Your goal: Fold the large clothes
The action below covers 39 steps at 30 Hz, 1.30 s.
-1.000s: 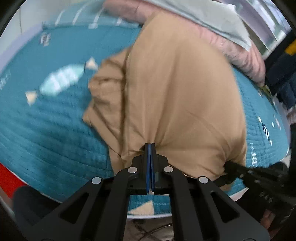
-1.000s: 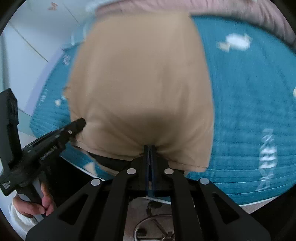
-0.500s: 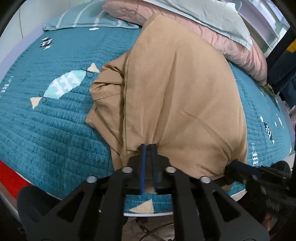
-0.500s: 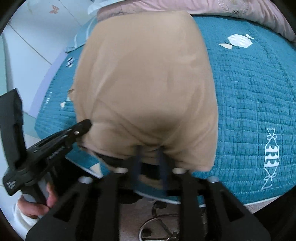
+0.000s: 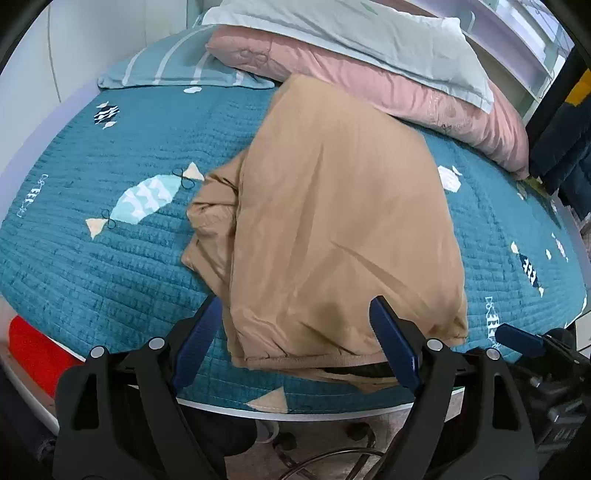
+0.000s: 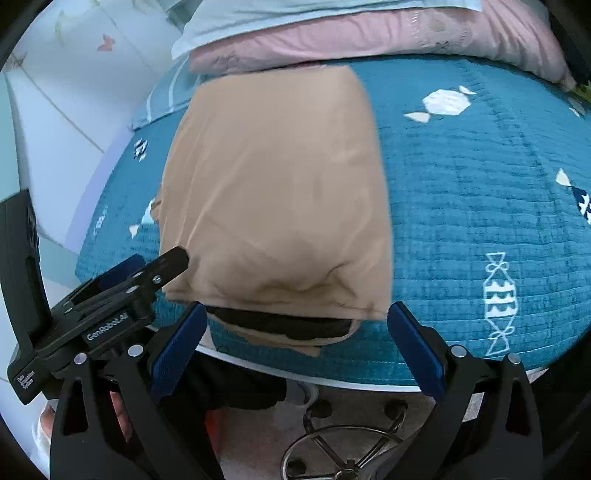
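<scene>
A large tan garment (image 5: 332, 221) lies folded over on the teal quilted bed, its near hem at the bed's front edge with a dark lining showing under it; it also shows in the right wrist view (image 6: 277, 199). A bunched sleeve (image 5: 212, 218) sticks out on its left side. My left gripper (image 5: 295, 343) is open and empty, its jaws spread on either side of the near hem. My right gripper (image 6: 295, 343) is open and empty in front of the same hem. The left gripper also shows in the right wrist view (image 6: 122, 291), at the garment's near left corner.
The teal quilt (image 5: 92, 266) has fish and candy patterns. A pink duvet (image 5: 388, 85) and a pale pillow (image 5: 351, 29) are stacked at the head of the bed. The bed's front edge (image 6: 332, 380) is close. A swivel chair base (image 6: 343, 458) stands on the floor below.
Both grippers were shut on the garment's near hem a second ago. Both have opened wide and let it go, and the hem now rests on the bed.
</scene>
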Each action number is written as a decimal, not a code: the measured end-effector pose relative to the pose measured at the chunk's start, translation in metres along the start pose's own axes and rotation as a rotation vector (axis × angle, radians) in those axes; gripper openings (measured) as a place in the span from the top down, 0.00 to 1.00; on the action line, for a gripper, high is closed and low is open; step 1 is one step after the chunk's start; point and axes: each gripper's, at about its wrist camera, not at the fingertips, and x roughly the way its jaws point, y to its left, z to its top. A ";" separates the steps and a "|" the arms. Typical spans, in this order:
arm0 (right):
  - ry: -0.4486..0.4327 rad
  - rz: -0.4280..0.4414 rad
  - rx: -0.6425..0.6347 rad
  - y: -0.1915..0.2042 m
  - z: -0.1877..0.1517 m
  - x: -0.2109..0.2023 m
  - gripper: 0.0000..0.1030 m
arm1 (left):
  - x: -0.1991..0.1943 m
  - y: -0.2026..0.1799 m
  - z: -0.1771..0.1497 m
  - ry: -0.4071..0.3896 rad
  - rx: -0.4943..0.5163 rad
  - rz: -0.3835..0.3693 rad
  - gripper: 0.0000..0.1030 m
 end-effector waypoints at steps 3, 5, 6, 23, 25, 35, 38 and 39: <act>-0.018 0.009 0.025 -0.009 0.008 -0.002 0.08 | 0.000 0.002 0.008 -0.004 -0.001 -0.005 0.20; -0.019 0.008 0.046 -0.016 0.018 0.002 0.08 | 0.004 0.007 0.018 0.002 0.009 -0.011 0.20; -0.014 0.014 0.056 -0.020 0.022 0.005 0.08 | 0.008 0.009 0.023 0.006 0.015 -0.011 0.20; 0.163 0.363 0.376 -0.079 0.102 0.130 0.06 | 0.120 0.078 0.095 0.213 -0.179 -0.414 0.12; 0.141 0.377 0.397 -0.079 0.102 0.132 0.06 | 0.121 0.082 0.093 0.223 -0.207 -0.462 0.12; 0.027 0.409 0.335 -0.071 0.105 0.079 0.60 | 0.109 0.061 0.090 0.224 -0.273 -0.540 0.68; -0.037 0.394 0.288 -0.079 0.107 0.049 0.60 | 0.108 0.042 0.093 0.238 -0.310 -0.596 0.70; -0.046 0.395 0.285 -0.083 0.108 0.044 0.60 | 0.107 0.034 0.094 0.237 -0.308 -0.606 0.70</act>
